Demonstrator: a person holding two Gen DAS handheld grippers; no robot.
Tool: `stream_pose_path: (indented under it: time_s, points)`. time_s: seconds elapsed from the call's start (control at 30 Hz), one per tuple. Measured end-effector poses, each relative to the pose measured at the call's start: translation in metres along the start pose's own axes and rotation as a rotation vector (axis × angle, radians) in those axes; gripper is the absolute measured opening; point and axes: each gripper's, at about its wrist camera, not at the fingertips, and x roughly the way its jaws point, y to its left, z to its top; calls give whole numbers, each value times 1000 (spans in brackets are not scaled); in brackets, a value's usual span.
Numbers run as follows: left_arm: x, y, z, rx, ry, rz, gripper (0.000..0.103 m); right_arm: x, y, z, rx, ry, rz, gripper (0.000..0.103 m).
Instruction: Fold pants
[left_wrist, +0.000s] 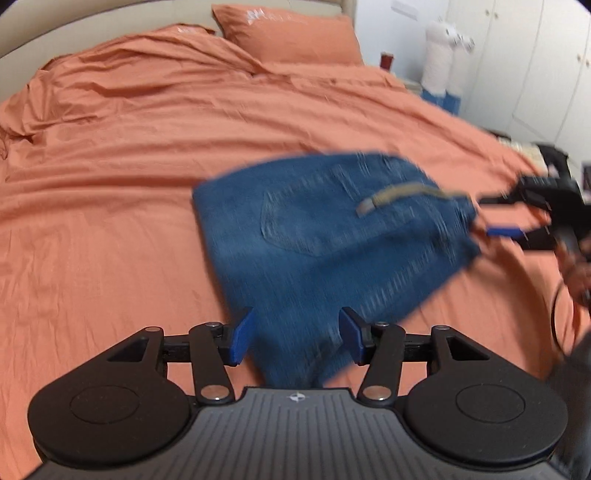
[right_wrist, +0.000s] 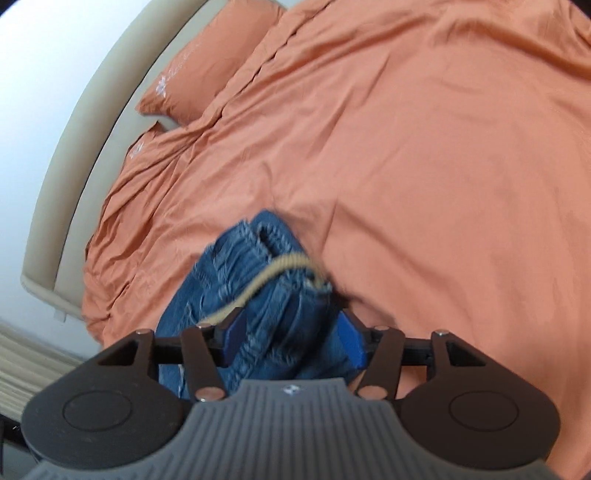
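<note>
Folded blue jeans (left_wrist: 314, 240) lie on the orange bed sheet (left_wrist: 110, 166), back pocket up, with a tan drawstring (left_wrist: 399, 194) across the waistband. My left gripper (left_wrist: 295, 338) hovers over the near end of the jeans, jaws open, and denim shows in the gap between the blue pads (left_wrist: 242, 338). My right gripper (left_wrist: 487, 217) is at the waistband edge on the right, with its fingers spread. In the right wrist view the bunched waistband of the jeans (right_wrist: 266, 266) and the drawstring (right_wrist: 266, 280) sit between the right gripper's (right_wrist: 291, 343) open jaws. Both views are motion-blurred.
Orange pillows (left_wrist: 288, 37) lie at the head of the bed against a beige headboard (right_wrist: 74, 166). A white plush toy (left_wrist: 443, 55) and white wardrobe doors (left_wrist: 535, 74) stand beyond the bed's right side. Striped flooring (right_wrist: 22, 369) shows past the bed's corner.
</note>
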Motion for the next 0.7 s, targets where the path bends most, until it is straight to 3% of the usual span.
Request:
stream_pose_path:
  time_s: [0.2,0.3,0.33,0.37,0.43,0.47,0.57,0.7]
  points:
    - [19,-13,-27,36,85,82,61,23,0,-6,13,49,69,48]
    - [35,-10,-29,-18,122,114,60,28,0,-5,-11,37,76,47]
    - [40,-10,-29,-23,133,123,49,31,0,-4,-6,36,81,44]
    - [42,-12,-29,-8,129,143,27,33,-1,-3,0,35,90,38]
    - [34,-19,-28,43,95,187,21,32,-2,-1,-5,21,75,16]
    - [26,-24,-27,78,68,197,20,28,-2,-1,-9,9,69,13]
    - [18,-34,-27,178,86,242,17,10,3,-2,-54,-31,94,11]
    - [40,-29,-41,181,205,254,13,26,-7,-7,-38,30,-12,11]
